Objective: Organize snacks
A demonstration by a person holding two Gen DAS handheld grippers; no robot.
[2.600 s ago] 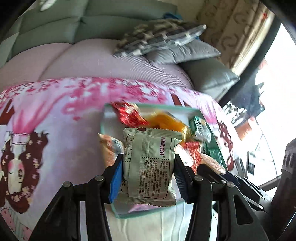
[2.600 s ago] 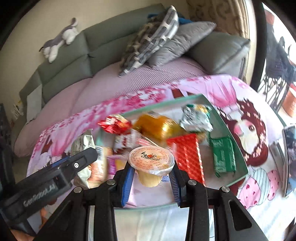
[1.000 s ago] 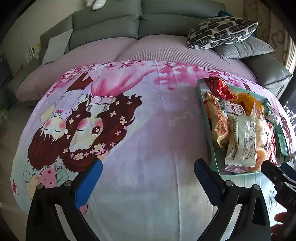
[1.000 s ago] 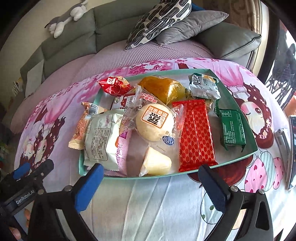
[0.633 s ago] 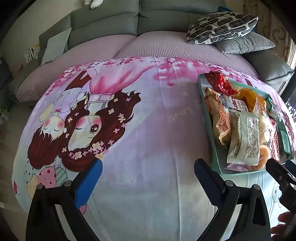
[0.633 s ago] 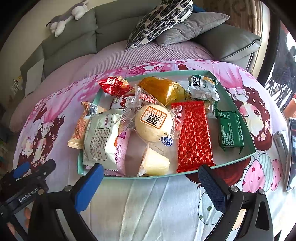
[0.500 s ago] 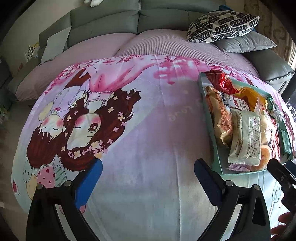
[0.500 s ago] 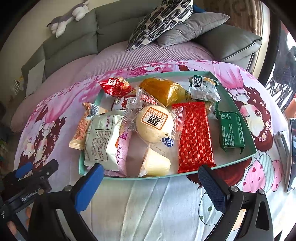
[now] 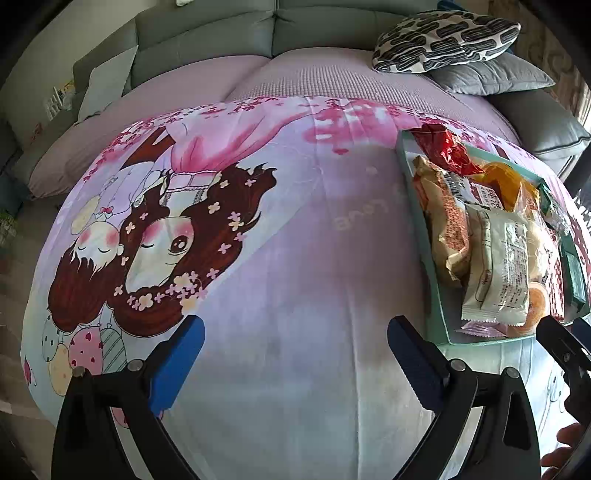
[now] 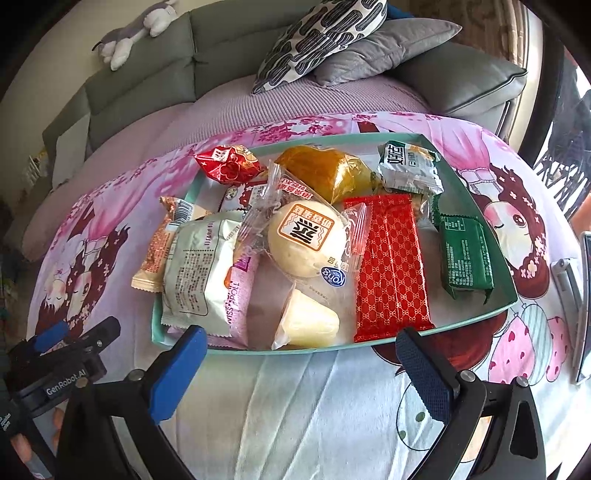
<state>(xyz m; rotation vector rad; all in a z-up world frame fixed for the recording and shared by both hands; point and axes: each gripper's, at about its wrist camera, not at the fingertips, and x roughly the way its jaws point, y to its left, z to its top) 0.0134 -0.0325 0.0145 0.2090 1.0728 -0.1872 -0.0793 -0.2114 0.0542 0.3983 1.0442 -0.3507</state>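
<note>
Blue-padded, your left gripper and right gripper are both gaping wide, gripping nothing, while the snacks are lying in the teal tray beyond the right one.

Cartoon-print cloth over the table, a teal tray of snacks lying on it.

A grey-green sofa runs along a pale wall, its seat under a lilac ribbed cover. A black-and-white patterned cushion leans on a grey pillow at the right end. A plush toy lies on the backrest. Bright daylight comes from the right
</note>
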